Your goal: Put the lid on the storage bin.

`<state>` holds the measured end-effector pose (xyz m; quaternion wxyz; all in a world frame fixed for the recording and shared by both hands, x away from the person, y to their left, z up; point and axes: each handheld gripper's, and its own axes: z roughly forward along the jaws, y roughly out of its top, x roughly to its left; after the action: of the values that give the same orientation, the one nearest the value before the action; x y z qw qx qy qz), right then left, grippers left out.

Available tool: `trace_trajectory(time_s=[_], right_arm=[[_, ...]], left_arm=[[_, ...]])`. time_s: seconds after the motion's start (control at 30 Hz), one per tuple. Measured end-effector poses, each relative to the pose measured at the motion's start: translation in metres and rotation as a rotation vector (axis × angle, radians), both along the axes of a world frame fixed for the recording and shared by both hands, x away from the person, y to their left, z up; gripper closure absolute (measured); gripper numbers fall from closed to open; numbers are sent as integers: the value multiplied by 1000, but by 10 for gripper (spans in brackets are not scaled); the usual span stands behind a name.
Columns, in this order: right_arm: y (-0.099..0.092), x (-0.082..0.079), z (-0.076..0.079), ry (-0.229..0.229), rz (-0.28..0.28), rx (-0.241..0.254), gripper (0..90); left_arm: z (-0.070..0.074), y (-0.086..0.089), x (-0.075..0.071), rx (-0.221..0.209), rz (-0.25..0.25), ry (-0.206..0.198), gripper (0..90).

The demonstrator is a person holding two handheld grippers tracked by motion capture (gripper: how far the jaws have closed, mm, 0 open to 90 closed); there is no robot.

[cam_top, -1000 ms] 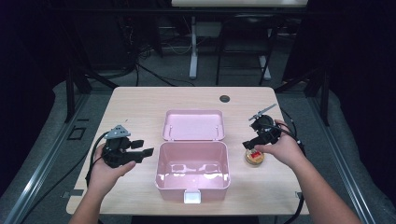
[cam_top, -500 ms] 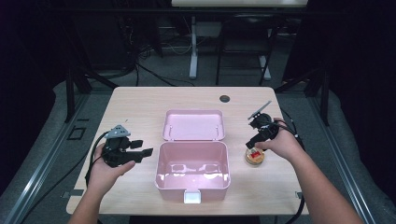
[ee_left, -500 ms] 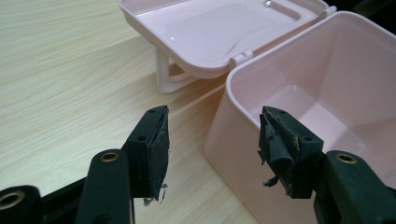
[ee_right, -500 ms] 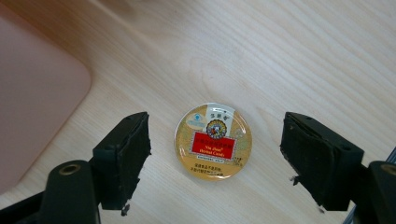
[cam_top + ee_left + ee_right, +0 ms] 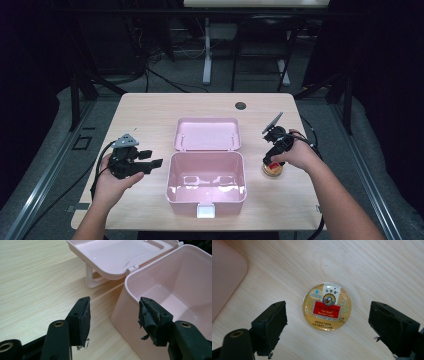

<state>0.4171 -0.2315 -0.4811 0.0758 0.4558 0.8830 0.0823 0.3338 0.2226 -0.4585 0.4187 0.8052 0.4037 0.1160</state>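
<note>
A pink plastic box [image 5: 205,186] stands open in the middle of the table, its lid [image 5: 207,133] folded back flat behind it; its inside looks bare. A small round gold tin with a red label [image 5: 326,306] lies flat on the wood right of the box [image 5: 272,170]. My right gripper [image 5: 328,325] points down over the tin, jaws open and wide on either side of it, not touching. My left gripper [image 5: 150,160] hovers left of the box, open, aimed at the box's near left corner [image 5: 130,285].
The wooden table [image 5: 150,115] has a dark round grommet [image 5: 241,105] near its far edge. A white latch [image 5: 205,210] sits on the box's front. Cables trail from both grippers. Dark floor and desk legs lie beyond the table.
My right gripper has tilted further down over the tin. The left gripper, box and tin have stayed put.
</note>
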Motion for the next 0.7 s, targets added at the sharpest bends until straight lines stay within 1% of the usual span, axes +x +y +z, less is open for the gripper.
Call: trace_trajectory(time_s=[0.1,0.23,0.3,0.37,0.4,0.43,0.57,0.6,0.7], right_arm=[[-1,2,-5,9,-4,-17,148],[-4,5,-12,13,-24,-2,147],[-4,6,-16,26,-26,-5,148],[-4,7,-20,36,-29,-11,147],[-4,8,-21,31,-23,-19,147],[-3,8,-22,35,-25,-27,146],[-2,9,-27,42,-42,-16,144],[-2,10,-28,41,-27,-19,144],[-2,10,-34,45,-31,-23,144]], left_arm=[[0,0,0,1,-2,2,430],[0,-1,0,1,-4,6,430],[0,0,0,2,-4,3,430],[0,0,0,-2,-2,1,430],[0,0,0,-2,-2,1,430],[0,0,0,-2,-2,2,430],[0,1,0,-3,-1,0,430],[0,1,0,-3,-1,1,430],[0,1,0,-2,-2,2,430]])
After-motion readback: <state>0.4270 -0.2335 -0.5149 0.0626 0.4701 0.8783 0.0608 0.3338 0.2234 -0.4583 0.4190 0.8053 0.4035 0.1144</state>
